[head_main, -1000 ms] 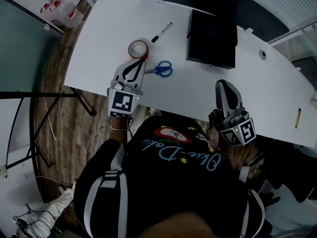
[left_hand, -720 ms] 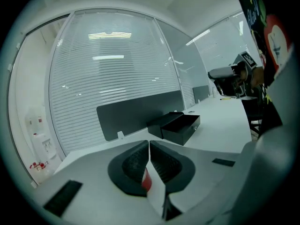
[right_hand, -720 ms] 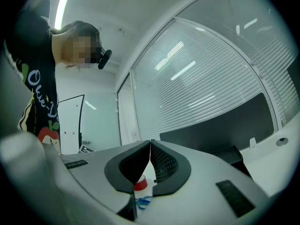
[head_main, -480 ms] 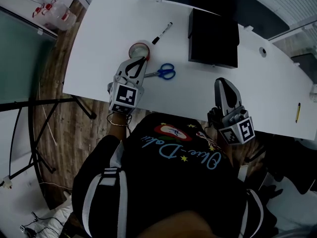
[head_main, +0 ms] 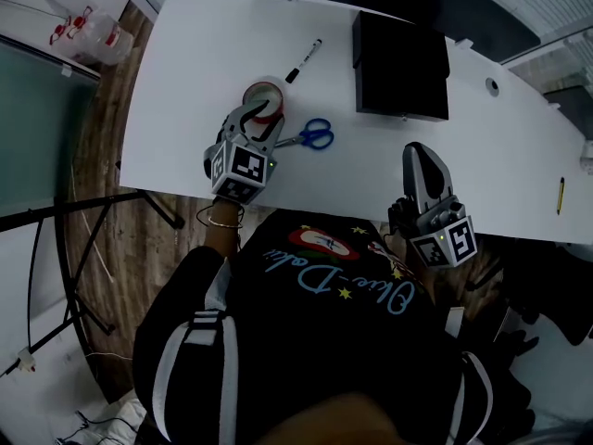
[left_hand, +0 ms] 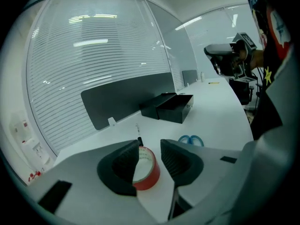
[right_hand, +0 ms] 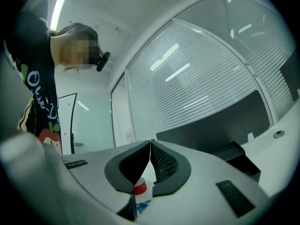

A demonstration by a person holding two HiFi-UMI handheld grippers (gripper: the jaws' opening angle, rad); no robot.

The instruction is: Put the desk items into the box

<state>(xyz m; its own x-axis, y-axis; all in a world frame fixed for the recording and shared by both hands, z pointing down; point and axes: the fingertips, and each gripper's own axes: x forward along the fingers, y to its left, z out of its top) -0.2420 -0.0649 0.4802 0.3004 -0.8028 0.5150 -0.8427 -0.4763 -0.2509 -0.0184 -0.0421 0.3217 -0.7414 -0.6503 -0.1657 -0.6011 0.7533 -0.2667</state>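
**Left gripper view: claw springs open at the tape**

Left gripper [left_hand: 150,146] has just been opening its jaws, and now they stand apart, released, with nothing gripped. Through the gap shows the red tape roll [left_hand: 146,171], flat on the white desk [head_main: 185,82] at 12 o'clock off the tips, and no pad presses on it. Over to the head view, reading from the roll. Blue-handled scissors [head_main: 312,136] lie near at 4 o'clock, and the marker [head_main: 303,60] lies near at 2 o'clock. The black box [head_main: 401,68] is well apart, toward 3 o'clock. Right gripper [right_hand: 150,143] is clenched, tips touching, nothing between them. It sits at the desk's near edge, 4 o'clock from the scissors.
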